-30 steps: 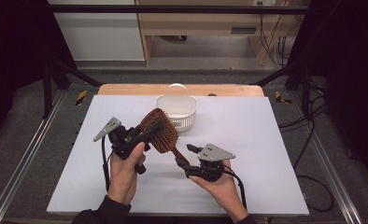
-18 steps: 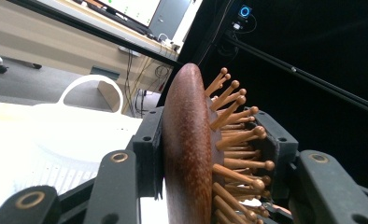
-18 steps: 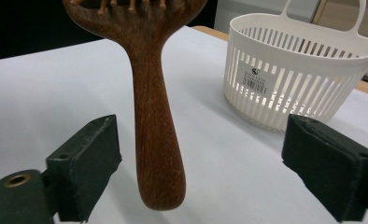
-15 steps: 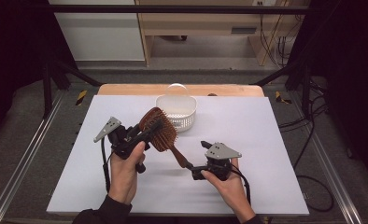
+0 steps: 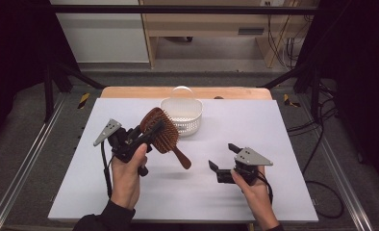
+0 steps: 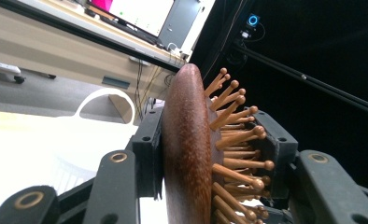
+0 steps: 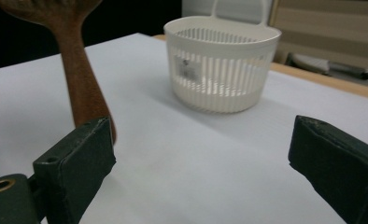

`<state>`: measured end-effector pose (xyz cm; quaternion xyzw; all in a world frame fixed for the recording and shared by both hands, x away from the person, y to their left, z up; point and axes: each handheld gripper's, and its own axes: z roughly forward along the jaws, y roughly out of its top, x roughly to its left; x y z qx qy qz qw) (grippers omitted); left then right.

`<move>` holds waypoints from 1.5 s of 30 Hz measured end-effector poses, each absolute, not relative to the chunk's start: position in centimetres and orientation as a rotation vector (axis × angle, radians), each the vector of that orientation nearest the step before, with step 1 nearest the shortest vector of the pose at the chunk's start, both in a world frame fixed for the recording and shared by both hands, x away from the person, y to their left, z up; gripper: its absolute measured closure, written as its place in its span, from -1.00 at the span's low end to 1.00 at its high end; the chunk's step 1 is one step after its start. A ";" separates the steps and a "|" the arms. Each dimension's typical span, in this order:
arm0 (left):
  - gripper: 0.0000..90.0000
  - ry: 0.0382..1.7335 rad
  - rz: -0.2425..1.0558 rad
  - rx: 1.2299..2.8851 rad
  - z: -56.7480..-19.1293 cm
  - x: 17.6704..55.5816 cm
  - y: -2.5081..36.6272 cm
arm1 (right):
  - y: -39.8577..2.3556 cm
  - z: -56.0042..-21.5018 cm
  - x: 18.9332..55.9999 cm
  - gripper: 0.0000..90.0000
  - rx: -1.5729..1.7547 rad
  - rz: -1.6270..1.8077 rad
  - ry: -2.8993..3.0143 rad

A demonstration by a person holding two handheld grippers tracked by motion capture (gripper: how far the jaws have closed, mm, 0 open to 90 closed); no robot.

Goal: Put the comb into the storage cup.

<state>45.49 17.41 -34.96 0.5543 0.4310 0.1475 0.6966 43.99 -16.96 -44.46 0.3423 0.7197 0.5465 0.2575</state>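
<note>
A brown wooden hairbrush (image 5: 162,133) hangs above the table at the left, head up and handle slanting down to the right. My left gripper (image 5: 151,133) is shut on its head; in the left gripper view the pads clamp the brush's back and bristles (image 6: 187,149). To the right, low over the table, my right gripper (image 5: 221,157) stands open. Its jaws have just been opening and nothing is between them. In the right gripper view the brush handle (image 7: 81,79) hangs just past my right gripper's (image 7: 203,163) left jaw, apart from it.
A white slotted basket (image 5: 196,109) with an upright handle stands at the back middle of the white table top (image 5: 274,125); it looks empty in the right gripper view (image 7: 219,70). A wooden strip (image 5: 130,92) runs along the table's far edge.
My right gripper let go of the brush handle, opened wide and drew away to the right. The left gripper and the brush kept their place.
</note>
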 end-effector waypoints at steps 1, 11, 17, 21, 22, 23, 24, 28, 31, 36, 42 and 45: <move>0.14 0.961 0.332 1.234 -34.8 45.5 17.4 | -17.3 -44.6 43.9 -0.87 0.937 1.470 1.934; 0.14 0.936 0.331 1.212 -33.0 46.4 16.3 | -20.1 -45.5 42.8 -0.89 0.997 1.410 1.849; 0.14 0.922 0.339 1.222 -31.7 47.1 15.1 | -21.3 -45.4 42.4 -0.89 1.005 1.428 1.784; 0.14 0.917 0.331 1.233 -30.7 47.9 14.2 | -21.5 -45.7 42.2 -0.90 1.017 1.441 1.760; 0.14 0.915 0.334 1.240 -30.5 48.1 13.9 | -21.5 -45.8 42.1 -0.90 1.022 1.437 1.757; 0.14 0.914 0.334 1.243 -30.3 48.3 13.6 | -21.5 -45.9 42.1 -0.90 1.020 1.436 1.755; 0.14 0.916 0.332 1.243 -30.0 48.6 13.4 | -21.4 -46.0 42.1 -0.90 1.015 1.430 1.757; 0.14 0.902 0.341 1.238 -29.0 49.3 12.4 | -21.3 -46.0 41.9 -0.91 1.016 1.438 1.747; 0.14 0.899 0.353 1.224 -28.2 50.2 11.9 | -21.3 -46.0 41.8 -0.91 1.014 1.442 1.735; 0.14 0.901 0.389 1.197 -27.0 51.8 11.5 | -21.3 -45.9 41.7 -0.92 1.016 1.439 1.730; 0.14 0.866 0.417 1.217 -26.5 53.3 11.3 | -21.3 -45.9 41.6 -0.91 1.001 1.425 1.717; 0.14 0.874 0.410 1.204 -26.5 54.0 11.2 | -21.4 -45.8 41.6 -0.92 1.001 1.420 1.702</move>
